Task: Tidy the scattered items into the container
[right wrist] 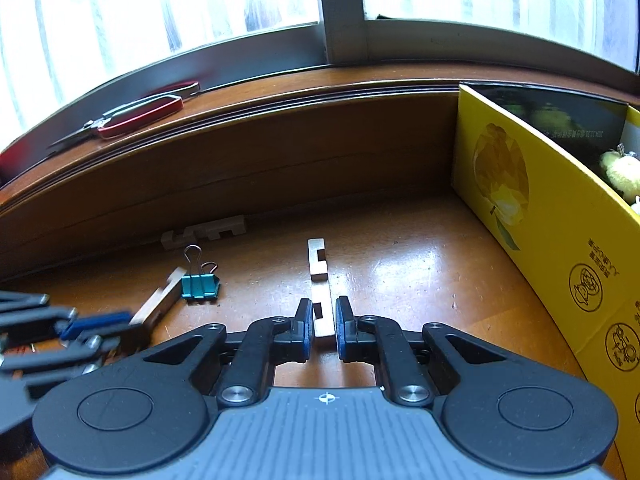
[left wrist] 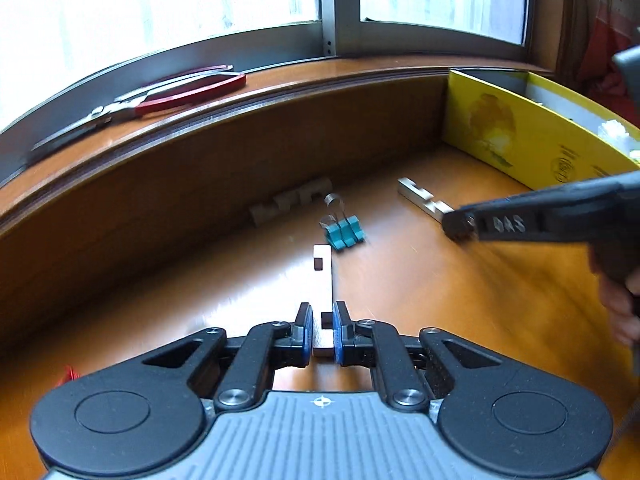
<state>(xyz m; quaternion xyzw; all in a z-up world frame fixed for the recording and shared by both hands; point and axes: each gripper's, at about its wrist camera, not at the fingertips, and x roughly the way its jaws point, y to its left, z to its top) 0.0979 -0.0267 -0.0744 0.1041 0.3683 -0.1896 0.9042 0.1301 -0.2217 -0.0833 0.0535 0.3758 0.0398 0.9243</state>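
Wooden notched blocks lay scattered over the glossy brown tabletop [right wrist: 420, 272]. At the bottom centre of the left wrist view, the left gripper [left wrist: 323, 330] had its blue pads pinching the near end of a pale notched block [left wrist: 324, 280], which stretched up the frame toward a teal binder clip [left wrist: 345, 233]. Right of the clip, a second notched block [left wrist: 424, 200] lay slanted, its lower end caught at the tip of the right gripper [left wrist: 460, 228], which entered from the right edge with a hand [left wrist: 618, 304] behind it.

From the right wrist view, the right gripper's jaws at bottom centre were pressed onto the near end of that block, which ran straight up the frame. Another notched block [right wrist: 204, 234] rested against the wooden back wall, left of centre. The left gripper showed blurred at the lower left, gripping its block beside the clip.

Along the right side of both views stood the yellow cardboard box [right wrist: 540, 208], open-topped, with a yellow plush toy [right wrist: 622, 174] inside. Red-handled scissors [right wrist: 132, 116] sat on the window ledge, upper left.
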